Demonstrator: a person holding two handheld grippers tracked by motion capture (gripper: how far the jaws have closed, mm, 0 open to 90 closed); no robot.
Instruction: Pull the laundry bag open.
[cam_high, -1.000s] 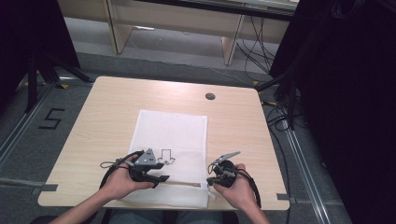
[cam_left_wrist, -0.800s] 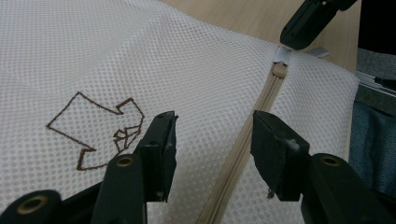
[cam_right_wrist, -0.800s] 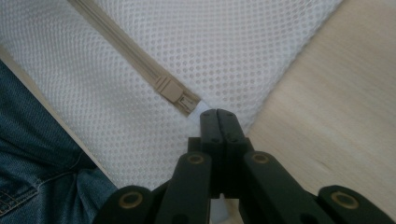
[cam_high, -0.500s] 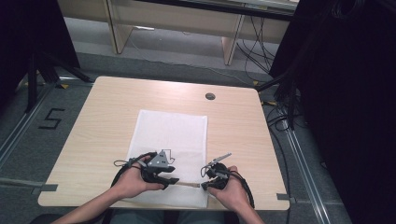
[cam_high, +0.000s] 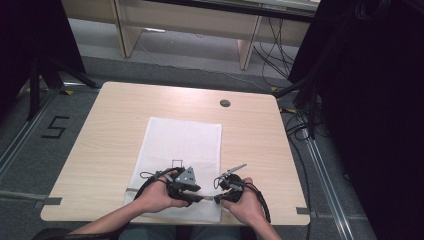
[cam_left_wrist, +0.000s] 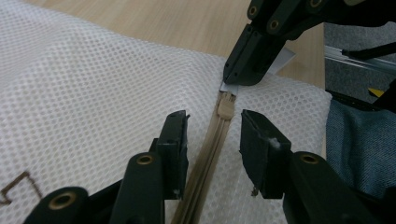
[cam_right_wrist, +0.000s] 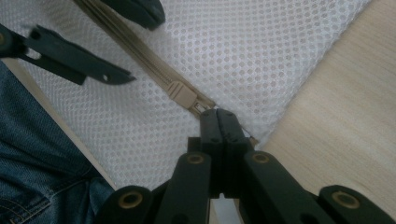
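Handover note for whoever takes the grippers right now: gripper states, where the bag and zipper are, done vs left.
Right gripper: shut at the zipper's end, on the pull tab or tape just past the slider; which one I cannot tell.
Left gripper: open, jaws have just been closing, straddling the zipper without pressing it.
Mesh bag: flat on the table, zipper edge toward the person.
Done: end pinned.
Left: probably grip with the left gripper, then run the slider.
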